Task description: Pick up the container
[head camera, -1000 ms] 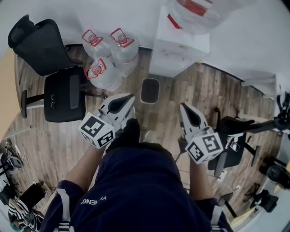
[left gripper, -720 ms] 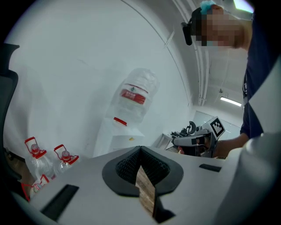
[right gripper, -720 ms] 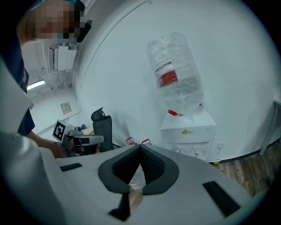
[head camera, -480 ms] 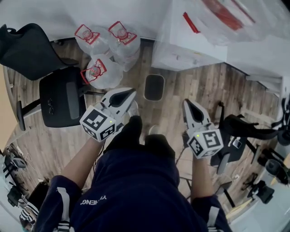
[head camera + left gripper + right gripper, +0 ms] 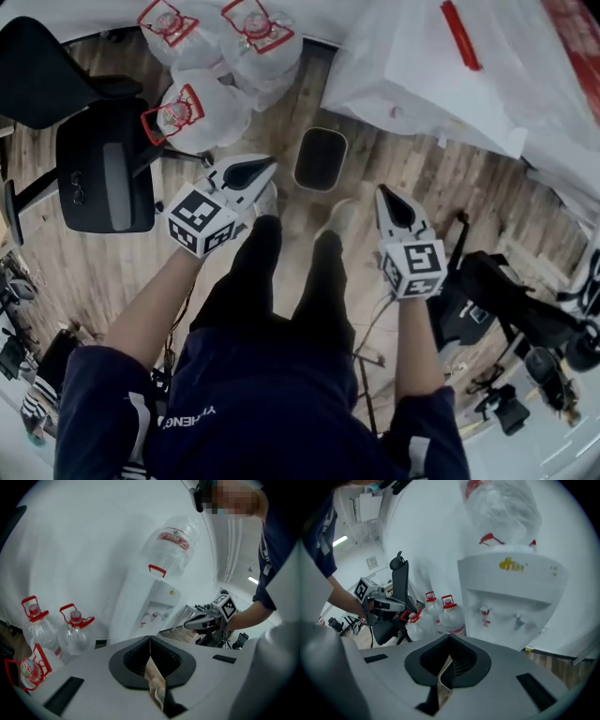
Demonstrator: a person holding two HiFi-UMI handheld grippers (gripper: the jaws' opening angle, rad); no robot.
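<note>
White left tool (image 5: 265,170), right tool (image 5: 386,197) both closed, empty; container (image 5: 320,159) interior indistinct.

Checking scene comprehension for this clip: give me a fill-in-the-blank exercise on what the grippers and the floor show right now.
1. The left gripper and the right gripper both have their jaws ____, with nothing between them.
2. ____ water jugs sit on the floor beside the water dispenser.
3. The jugs' handles are coloured ____.
4. The black office chair is on the person's ____ side.
Missing words: shut; three; red; left.
</note>
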